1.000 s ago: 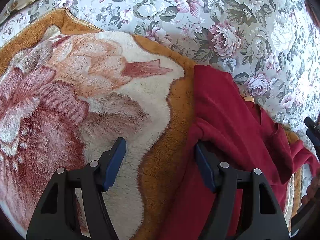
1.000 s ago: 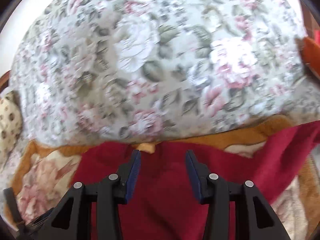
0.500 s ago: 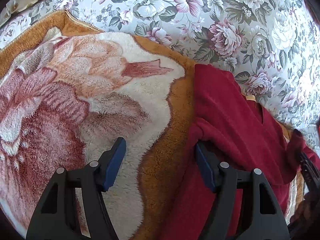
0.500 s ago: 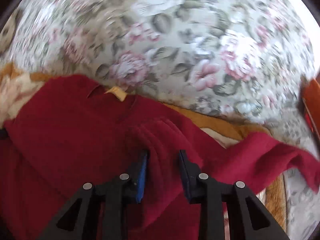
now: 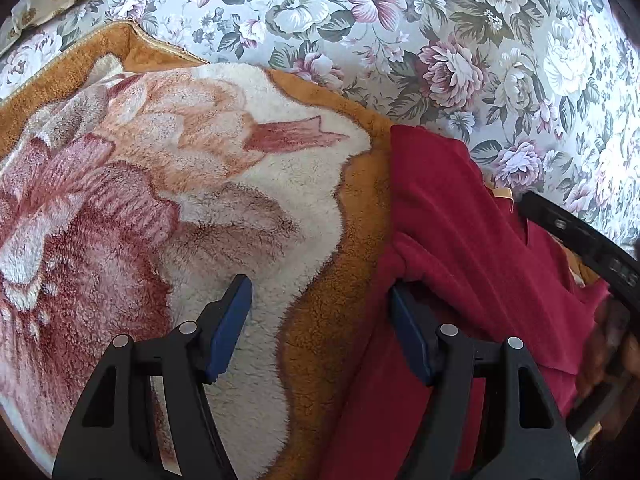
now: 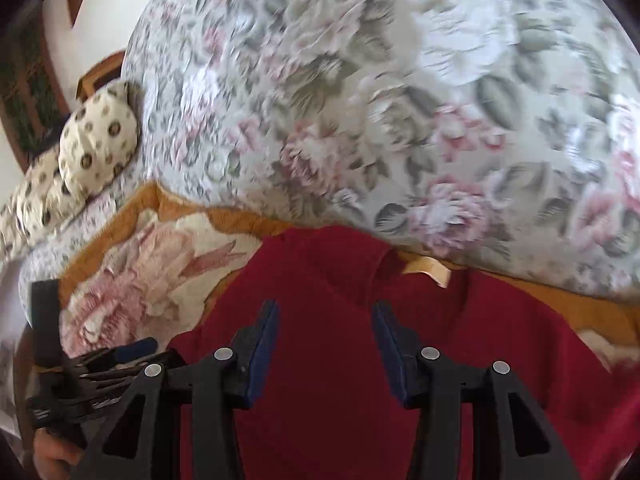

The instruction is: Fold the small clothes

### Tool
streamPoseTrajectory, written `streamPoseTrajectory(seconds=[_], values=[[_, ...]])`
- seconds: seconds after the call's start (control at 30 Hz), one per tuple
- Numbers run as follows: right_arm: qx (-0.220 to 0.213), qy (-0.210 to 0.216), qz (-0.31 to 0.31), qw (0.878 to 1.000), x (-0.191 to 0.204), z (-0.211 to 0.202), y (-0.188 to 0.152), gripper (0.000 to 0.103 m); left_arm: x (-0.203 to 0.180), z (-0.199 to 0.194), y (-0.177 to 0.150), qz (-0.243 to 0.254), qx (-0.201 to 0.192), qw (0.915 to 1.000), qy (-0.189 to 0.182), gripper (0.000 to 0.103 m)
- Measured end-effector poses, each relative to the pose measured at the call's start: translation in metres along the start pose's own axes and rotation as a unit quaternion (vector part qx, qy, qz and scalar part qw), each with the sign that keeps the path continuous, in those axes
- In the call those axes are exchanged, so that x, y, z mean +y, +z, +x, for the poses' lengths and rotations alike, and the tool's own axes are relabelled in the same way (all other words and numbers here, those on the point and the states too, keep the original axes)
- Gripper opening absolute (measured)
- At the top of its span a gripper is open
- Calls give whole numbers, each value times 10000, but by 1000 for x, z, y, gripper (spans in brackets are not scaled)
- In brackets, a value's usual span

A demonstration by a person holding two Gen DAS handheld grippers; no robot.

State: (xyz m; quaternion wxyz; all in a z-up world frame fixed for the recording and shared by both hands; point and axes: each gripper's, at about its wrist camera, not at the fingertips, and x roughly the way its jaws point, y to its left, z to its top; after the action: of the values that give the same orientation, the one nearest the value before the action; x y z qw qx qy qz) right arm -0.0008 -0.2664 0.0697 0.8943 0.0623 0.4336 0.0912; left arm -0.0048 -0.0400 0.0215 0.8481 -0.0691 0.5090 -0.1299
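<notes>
Red top (image 6: 340, 360) lies on a fleece blanket (image 5: 200, 200); left gripper (image 5: 320, 332) open at its edge, right gripper (image 6: 325, 344), jaws just reopened, empty above it.

Dark red top (image 6: 340, 360) lies spread, seemingly partly folded, on fleecy blanket (image 5: 248, 216).

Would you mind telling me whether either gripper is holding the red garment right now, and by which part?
Nothing is held. The right gripper, jaws just reopened, hovers over the red garment; the left gripper stands open at its edge.
</notes>
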Motion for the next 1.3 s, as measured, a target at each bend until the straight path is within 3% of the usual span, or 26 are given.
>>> streamPoseTrajectory(seconds=[0.13, 0.2, 0.23, 0.27, 0.37, 0.47, 0.57, 0.7, 0.83, 0.93, 0.97, 1.03, 1.17, 1.2, 1.27, 1.3], values=[[436, -169, -561, 9973, 3, 59, 15, 46, -1, 2, 1, 64, 28, 10000, 10, 69], [550, 144, -630, 9964, 0, 72, 16, 44, -1, 2, 1, 79, 43, 10000, 7, 69], [645, 319, -711, 9949, 2, 73, 16, 25, -1, 2, 2, 73, 51, 10000, -9, 69], [630, 274, -845, 9940, 7, 70, 16, 17, -1, 1, 2, 57, 56, 10000, -28, 69], [295, 181, -1063, 9937, 24, 54, 24, 6, 2, -5, 0, -26, -15, 10000, 0, 69], [-16, 214, -1240, 9920, 49, 52, 41, 6, 7, -13, -1, -114, -178, 9997, 134, 69], [-118, -66, -1506, 9885, 75, 67, 50, 6, 17, -21, 2, -270, -370, 9987, 239, 69], [187, -345, -1533, 9874, 80, 83, 37, 12, 24, -25, 6, -423, -443, 9979, 217, 69], [-251, -413, -810, 9955, 52, 29, 10, 20, 17, -46, 9, -266, -981, 9947, 166, 69], [-394, -89, 80, 9992, 17, -8, -24, 20, 0, -48, 6, 26, -1118, 9937, 65, 69], [-260, -75, 290, 9992, 8, -9, -38, 21, -7, -44, 6, 145, -1073, 9941, 10, 69], [483, -258, 309, 9980, -1, 9, -56, 21, -22, -28, 3, 437, -852, 9954, 74, 69], [-181, -326, 636, 9973, -24, -57, -70, 21, -30, 3, -6, 670, -258, 9967, 372, 69], [-436, -551, 860, 9938, -36, -83, -79, 22, -27, 9, -7, 602, -131, 9973, 407, 69], [-661, -1429, 1231, 9798, -65, -125, -98, 40, -21, 10, -6, 424, -92, 9986, 293, 69], [-708, -1919, 1388, 9690, -79, -141, -107, 43, -21, 9, -5, 405, -116, 9987, 297, 69]])
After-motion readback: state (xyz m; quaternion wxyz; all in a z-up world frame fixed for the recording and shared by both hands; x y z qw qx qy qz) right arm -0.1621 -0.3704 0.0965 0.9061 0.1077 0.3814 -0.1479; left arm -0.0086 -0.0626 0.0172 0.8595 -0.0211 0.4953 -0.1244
